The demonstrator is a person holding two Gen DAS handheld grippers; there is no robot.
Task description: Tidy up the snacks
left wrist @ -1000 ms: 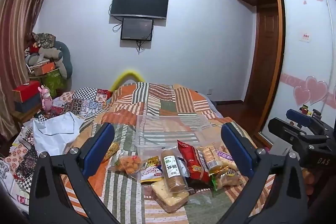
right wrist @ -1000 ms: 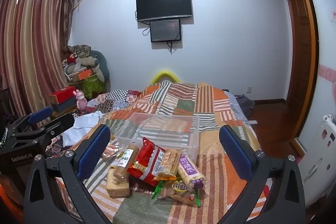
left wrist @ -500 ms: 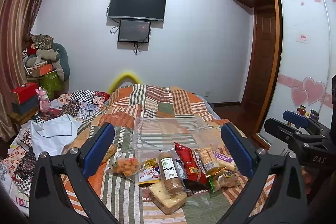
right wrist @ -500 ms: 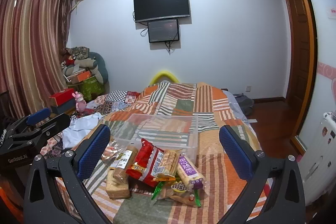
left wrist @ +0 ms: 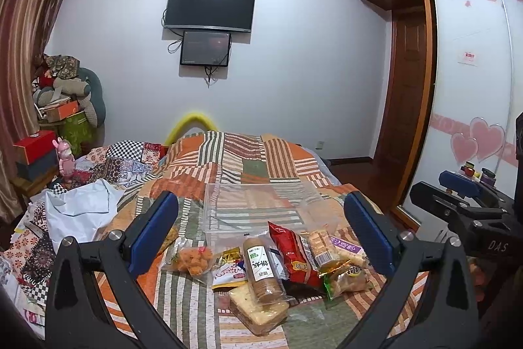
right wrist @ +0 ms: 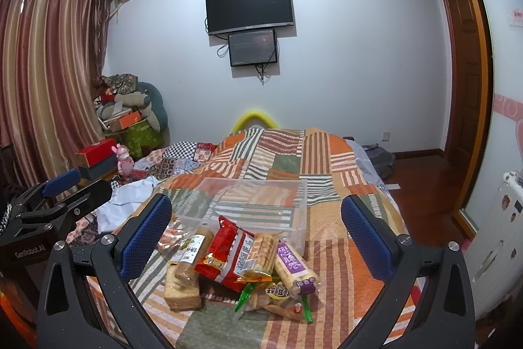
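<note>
A heap of packaged snacks lies on the striped patchwork bed: a red bag (left wrist: 294, 254) (right wrist: 228, 252), a brown biscuit roll (left wrist: 261, 270) (right wrist: 193, 254), a bread slice (left wrist: 258, 311) (right wrist: 181, 291), a purple-labelled roll (right wrist: 294, 265) and a bag of orange puffs (left wrist: 193, 259). Just behind them stands a clear, empty plastic bin (left wrist: 261, 208) (right wrist: 248, 201). My left gripper (left wrist: 261, 234) hovers open above the heap. So does my right gripper (right wrist: 256, 234), also open. Neither holds anything.
A white cloth (left wrist: 78, 211) lies on the bed's left side. Boxes and a pink toy (left wrist: 65, 157) sit on a side table at left. A wardrobe (left wrist: 474, 87) and a doorway stand at right. The right gripper shows in the left wrist view (left wrist: 464, 208).
Both views have shifted slightly: the snacks and bin sit a little further left and lower in the frames. Nothing was picked up; both grippers stay open.
</note>
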